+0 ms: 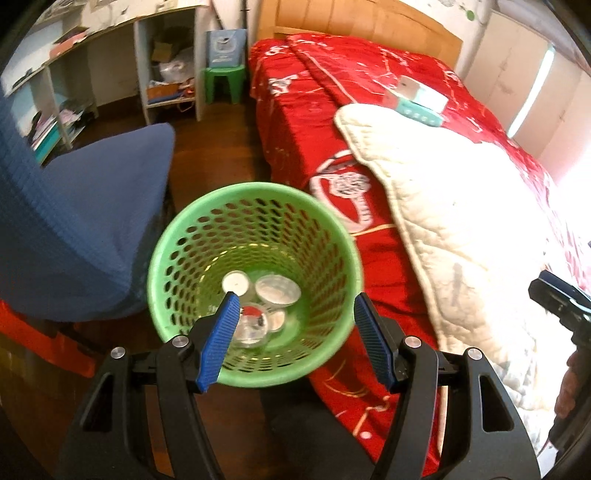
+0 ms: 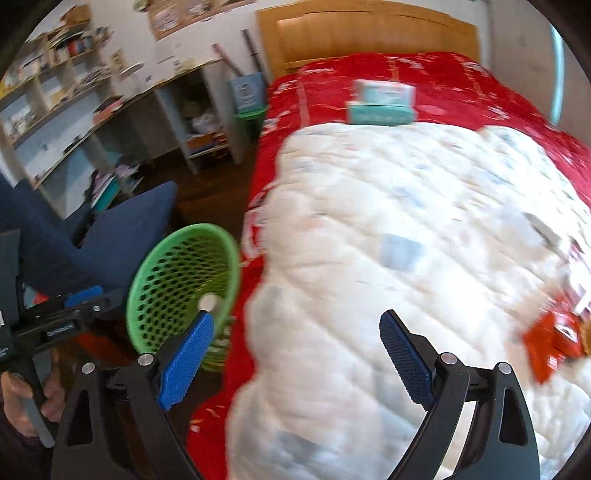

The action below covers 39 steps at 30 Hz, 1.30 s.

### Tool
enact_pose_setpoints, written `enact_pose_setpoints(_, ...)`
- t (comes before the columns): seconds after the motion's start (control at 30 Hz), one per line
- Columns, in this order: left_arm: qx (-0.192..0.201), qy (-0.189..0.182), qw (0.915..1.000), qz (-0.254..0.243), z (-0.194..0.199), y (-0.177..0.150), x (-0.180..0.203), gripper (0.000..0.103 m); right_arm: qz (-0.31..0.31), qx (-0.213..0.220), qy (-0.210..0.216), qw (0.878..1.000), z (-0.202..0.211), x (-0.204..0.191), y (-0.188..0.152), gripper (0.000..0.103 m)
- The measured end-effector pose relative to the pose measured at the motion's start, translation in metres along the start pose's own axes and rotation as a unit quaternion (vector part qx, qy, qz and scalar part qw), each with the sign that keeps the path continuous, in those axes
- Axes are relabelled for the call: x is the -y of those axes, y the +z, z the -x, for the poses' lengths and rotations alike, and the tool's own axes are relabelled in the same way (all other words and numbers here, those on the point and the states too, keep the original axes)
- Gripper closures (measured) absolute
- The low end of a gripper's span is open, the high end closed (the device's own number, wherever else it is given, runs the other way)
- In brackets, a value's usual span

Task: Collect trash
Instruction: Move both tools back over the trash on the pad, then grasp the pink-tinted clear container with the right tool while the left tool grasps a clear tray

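My left gripper (image 1: 295,295) is shut on the green mesh basket (image 1: 207,236), holding it off the floor beside the bed. The left finger is inside the near rim and the right finger outside it. Clear plastic cups and lids (image 1: 277,291) lie in the bottom. In the right wrist view the basket (image 2: 173,280) hangs at the lower left. My right gripper (image 2: 295,317) is open over the white quilt (image 2: 406,221), nothing between its fingers. A red snack wrapper (image 2: 554,339) lies on the quilt to its right. A teal and white box (image 2: 382,103) rests farther up the bed.
The bed with its red cover (image 1: 332,92) fills the right side, wooden headboard (image 2: 369,33) behind. A blue chair (image 1: 92,206) stands left of the basket. Desk shelves (image 1: 74,92) and a green stool (image 1: 225,79) line the far wall. Dark wooden floor runs between.
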<state>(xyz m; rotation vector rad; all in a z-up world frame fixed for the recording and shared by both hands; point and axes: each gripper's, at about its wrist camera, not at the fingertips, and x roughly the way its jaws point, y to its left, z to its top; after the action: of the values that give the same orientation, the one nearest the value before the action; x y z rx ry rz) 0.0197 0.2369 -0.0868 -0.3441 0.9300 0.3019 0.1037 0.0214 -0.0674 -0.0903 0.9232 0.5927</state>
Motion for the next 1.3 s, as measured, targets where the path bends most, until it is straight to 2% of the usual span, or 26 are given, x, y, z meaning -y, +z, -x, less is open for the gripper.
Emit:
enact_pose_setpoints(0.27,-0.006,-0.016,0.9994,-0.031,-0.003,0.003,0.037,0.039,-0.063,0.022,-0.070,0.995,0.041,0.087,-0.017,0.015)
enact_pose_setpoints(0.57,-0.013,-0.033,0.9976,-0.060,-0.010,0.002,0.075,0.039,-0.134,0.035,-0.133,0.981,0.065,0.176,-0.019,0.017)
enact_pose_setpoints(0.9,-0.020,-0.052,0.9949,-0.083,-0.023,0.007,0.101,0.039,-0.233,0.014,-0.154,0.960,0.052,0.253,0.004,0.023)
enact_pose_setpoints(1.2,-0.025,-0.060,0.9937,-0.091,-0.037,0.014,0.107,0.039,-0.311,-0.017,-0.161,0.936,0.030,0.296,0.028,0.023)
enact_pose_setpoints(1.3,-0.028,-0.062,0.9933,-0.093,-0.040,0.015,0.110,0.039,-0.319,-0.033,-0.180,0.930,0.021,0.303,0.033,0.024)
